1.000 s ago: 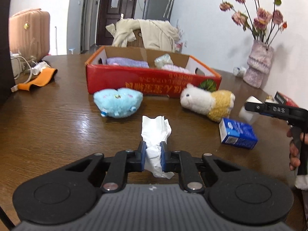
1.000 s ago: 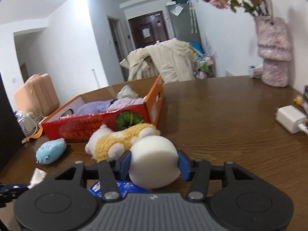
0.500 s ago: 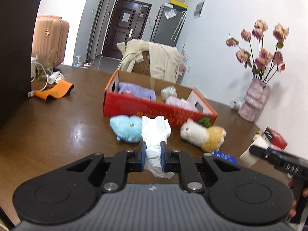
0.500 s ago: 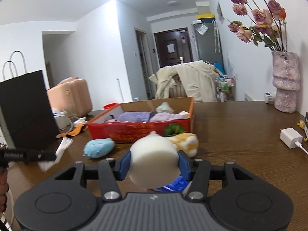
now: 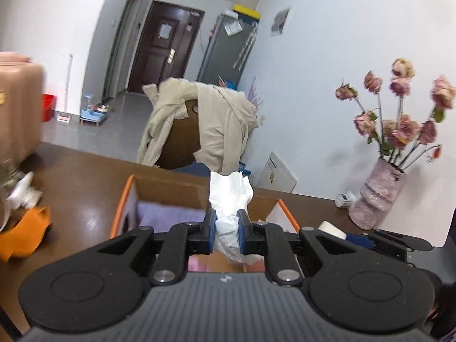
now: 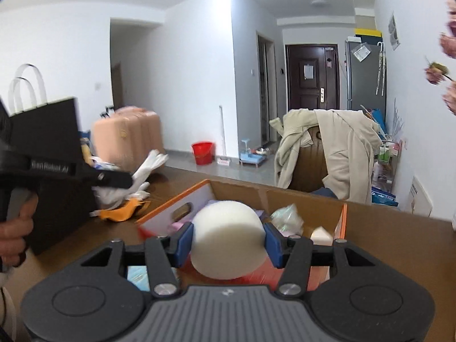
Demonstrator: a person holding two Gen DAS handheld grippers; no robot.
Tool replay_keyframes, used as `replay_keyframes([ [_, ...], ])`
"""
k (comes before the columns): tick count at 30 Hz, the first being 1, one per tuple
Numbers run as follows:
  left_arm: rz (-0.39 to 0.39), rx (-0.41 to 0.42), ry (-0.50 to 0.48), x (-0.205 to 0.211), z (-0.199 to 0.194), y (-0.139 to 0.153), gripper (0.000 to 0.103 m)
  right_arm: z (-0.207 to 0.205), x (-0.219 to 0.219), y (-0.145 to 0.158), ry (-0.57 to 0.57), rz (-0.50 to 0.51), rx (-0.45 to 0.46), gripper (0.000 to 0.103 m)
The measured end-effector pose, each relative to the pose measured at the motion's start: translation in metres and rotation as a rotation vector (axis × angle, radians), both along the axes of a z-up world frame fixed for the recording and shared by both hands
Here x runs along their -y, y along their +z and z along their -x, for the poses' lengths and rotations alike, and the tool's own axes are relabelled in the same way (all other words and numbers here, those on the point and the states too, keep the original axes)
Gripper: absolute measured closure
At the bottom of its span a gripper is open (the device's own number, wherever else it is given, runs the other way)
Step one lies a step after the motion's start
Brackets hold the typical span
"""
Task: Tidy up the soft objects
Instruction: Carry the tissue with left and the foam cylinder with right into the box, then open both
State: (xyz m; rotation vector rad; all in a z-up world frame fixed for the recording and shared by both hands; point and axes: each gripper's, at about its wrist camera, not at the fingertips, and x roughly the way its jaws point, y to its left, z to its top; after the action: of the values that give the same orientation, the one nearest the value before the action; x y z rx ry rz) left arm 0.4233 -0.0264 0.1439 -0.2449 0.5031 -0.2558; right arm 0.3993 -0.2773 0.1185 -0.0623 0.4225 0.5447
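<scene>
White tissue [image 5: 230, 199] sits crumpled and pinched tight between the blue pads of the left gripper [image 5: 226, 233], its loose end sticking up ahead of the tips. Just beyond and below those tips lies the open cardboard box [image 5: 168, 192], holding a purple cloth [image 5: 171, 216]. The right gripper [image 6: 228, 240] clamps a round white sponge [image 6: 228, 239] over the same box [image 6: 307, 199], with a small wrapped bundle [image 6: 286, 216] in it ahead of the tips.
</scene>
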Motion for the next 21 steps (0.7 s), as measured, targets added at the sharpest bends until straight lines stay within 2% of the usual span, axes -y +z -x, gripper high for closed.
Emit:
replay_keyframes([
  [4,-0.011,-0.075,-0.009,0.014,-0.082,-0.016,0.087,-0.066,-0.009,0.001,-0.036,0.04,-0.013,0.051],
  [7,0.015,-0.155,0.019,0.011,-0.126,-0.042,0.087,-0.117,-0.014,-0.005,-0.066,0.035,-0.1,0.05],
  [10,0.057,-0.235,0.014,0.008,-0.158,-0.067,0.087,-0.15,-0.031,-0.017,-0.011,0.06,-0.133,0.05],
  [12,0.041,-0.255,0.011,0.014,-0.173,-0.08,0.087,-0.171,-0.044,-0.029,0.041,0.119,-0.145,0.05],
  [15,0.015,-0.293,-0.001,0.023,-0.192,-0.1,0.087,-0.19,-0.061,-0.05,-0.001,0.235,-0.158,0.05],
  [18,-0.037,-0.351,-0.011,0.032,-0.204,-0.123,0.084,-0.2,-0.047,-0.066,-0.074,0.199,-0.216,0.049],
  [19,-0.06,-0.372,-0.011,0.035,-0.206,-0.13,0.079,-0.204,-0.04,-0.069,-0.113,0.184,-0.234,0.049],
  [21,-0.053,-0.409,-0.029,0.035,-0.209,-0.137,0.073,-0.211,-0.02,-0.071,-0.196,0.091,-0.293,0.047],
])
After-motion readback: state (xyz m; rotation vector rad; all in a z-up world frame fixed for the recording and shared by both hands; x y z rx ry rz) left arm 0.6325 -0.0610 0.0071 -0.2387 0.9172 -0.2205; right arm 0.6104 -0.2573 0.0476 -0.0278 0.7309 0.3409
